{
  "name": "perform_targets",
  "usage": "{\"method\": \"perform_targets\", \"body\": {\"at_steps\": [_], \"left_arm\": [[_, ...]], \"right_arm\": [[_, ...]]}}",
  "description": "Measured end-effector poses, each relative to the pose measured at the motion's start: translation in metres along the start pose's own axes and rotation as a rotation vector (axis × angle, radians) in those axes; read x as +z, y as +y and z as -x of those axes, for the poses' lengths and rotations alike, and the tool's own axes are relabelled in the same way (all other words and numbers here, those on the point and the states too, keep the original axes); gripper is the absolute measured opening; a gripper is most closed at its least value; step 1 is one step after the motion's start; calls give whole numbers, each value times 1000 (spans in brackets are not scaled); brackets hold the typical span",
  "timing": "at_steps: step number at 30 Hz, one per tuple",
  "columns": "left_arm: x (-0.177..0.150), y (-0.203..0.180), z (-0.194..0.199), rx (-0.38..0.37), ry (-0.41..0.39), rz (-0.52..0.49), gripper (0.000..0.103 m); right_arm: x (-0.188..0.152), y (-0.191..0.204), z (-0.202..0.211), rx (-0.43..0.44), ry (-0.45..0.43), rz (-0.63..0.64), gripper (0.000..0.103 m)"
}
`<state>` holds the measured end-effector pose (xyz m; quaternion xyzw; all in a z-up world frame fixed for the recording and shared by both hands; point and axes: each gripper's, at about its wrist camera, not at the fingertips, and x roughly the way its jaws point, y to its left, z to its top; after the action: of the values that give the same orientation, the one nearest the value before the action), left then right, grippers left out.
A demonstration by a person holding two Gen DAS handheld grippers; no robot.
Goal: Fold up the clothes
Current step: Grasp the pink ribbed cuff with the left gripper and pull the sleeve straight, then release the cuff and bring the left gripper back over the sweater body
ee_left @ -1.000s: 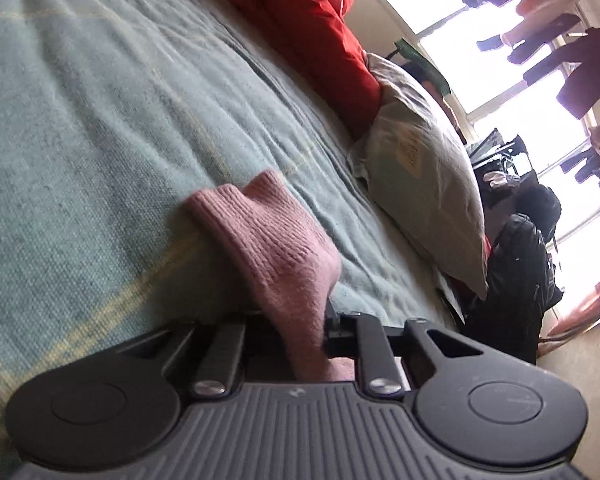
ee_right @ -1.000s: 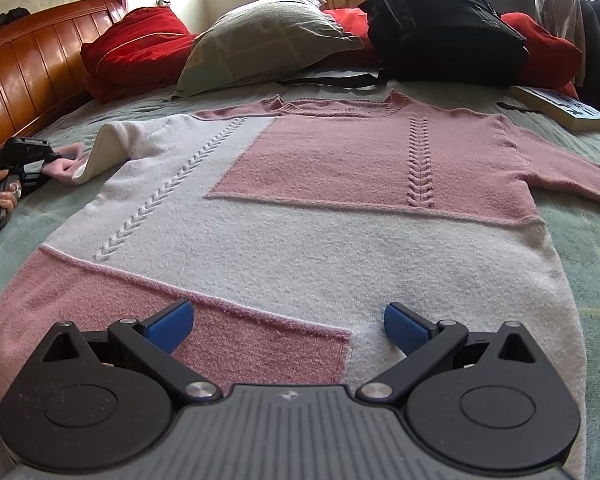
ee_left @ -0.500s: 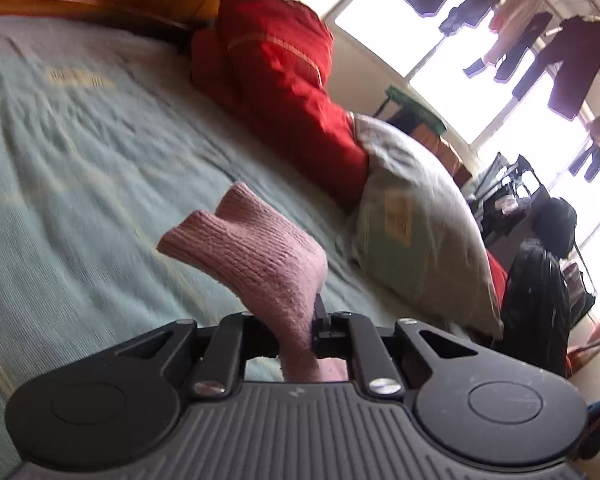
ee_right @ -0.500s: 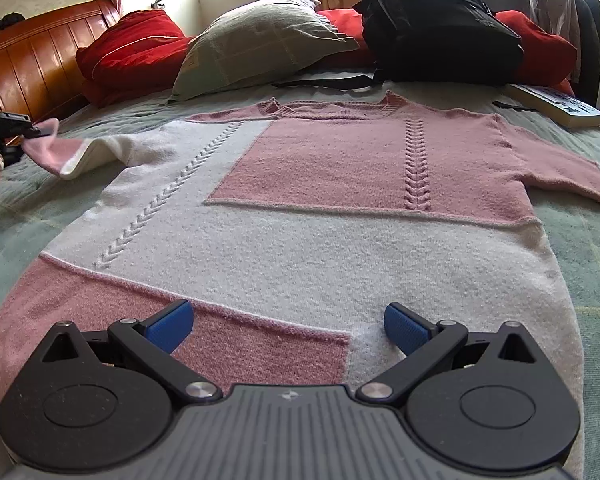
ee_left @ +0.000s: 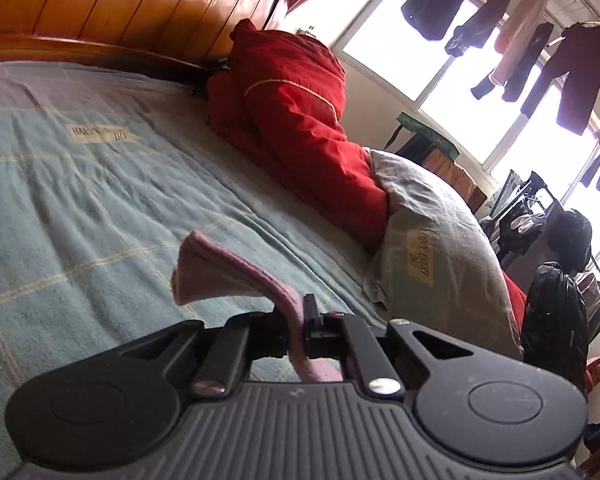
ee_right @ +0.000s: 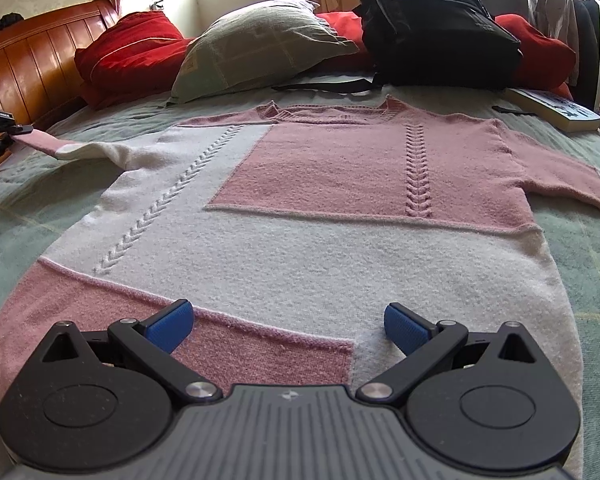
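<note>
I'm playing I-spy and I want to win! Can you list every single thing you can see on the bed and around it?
sweater: one, pink and white, spread flat on the bed
sleeve cuff: one, pink, lifted off the bed, pinched by the left gripper
bedspread: one, pale green check, covering the bed
red cushions: a pile, red, by the headboard
pillow: one, grey-green, beyond the sweater's collar
backpack: one, black, beside the pillow
book: one, pale cover, near the far sleeve
headboard: one, brown wood, end of bed
hanging clothes: several, dark and pale, by the window
left gripper: black, shut on the cuff
right gripper: blue pads, open over the hem
</note>
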<state>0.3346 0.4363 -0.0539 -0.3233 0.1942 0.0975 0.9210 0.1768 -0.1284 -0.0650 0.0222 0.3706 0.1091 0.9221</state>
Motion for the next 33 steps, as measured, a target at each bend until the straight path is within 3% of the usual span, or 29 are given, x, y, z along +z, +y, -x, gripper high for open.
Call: {"method": "perform_targets", "body": {"at_steps": [5, 11, 15, 19, 21, 25, 28, 33], "left_arm": [[-6, 17, -3, 41, 28, 11, 8], [-10, 44, 1, 208, 44, 58, 18], [-7, 30, 11, 284, 45, -64, 37], [-15, -23, 13, 317, 31, -317, 46], [-27, -57, 15, 294, 30, -442, 49], [-64, -126, 18, 58, 141, -605, 62], [-100, -170, 17, -104, 227, -687, 63], [-142, -197, -8, -111, 289, -771, 63]], "right_arm": [[0, 1, -1, 0, 2, 3, 103], [1, 2, 1, 2, 0, 19, 103], [3, 3, 0, 4, -2, 17, 103], [9, 8, 3, 7, -21, 32, 103], [10, 11, 5, 7, -29, 46, 103], [10, 16, 5, 6, -32, 64, 103], [9, 17, 4, 13, -25, 59, 103], [6, 14, 6, 4, -29, 61, 103]]}}
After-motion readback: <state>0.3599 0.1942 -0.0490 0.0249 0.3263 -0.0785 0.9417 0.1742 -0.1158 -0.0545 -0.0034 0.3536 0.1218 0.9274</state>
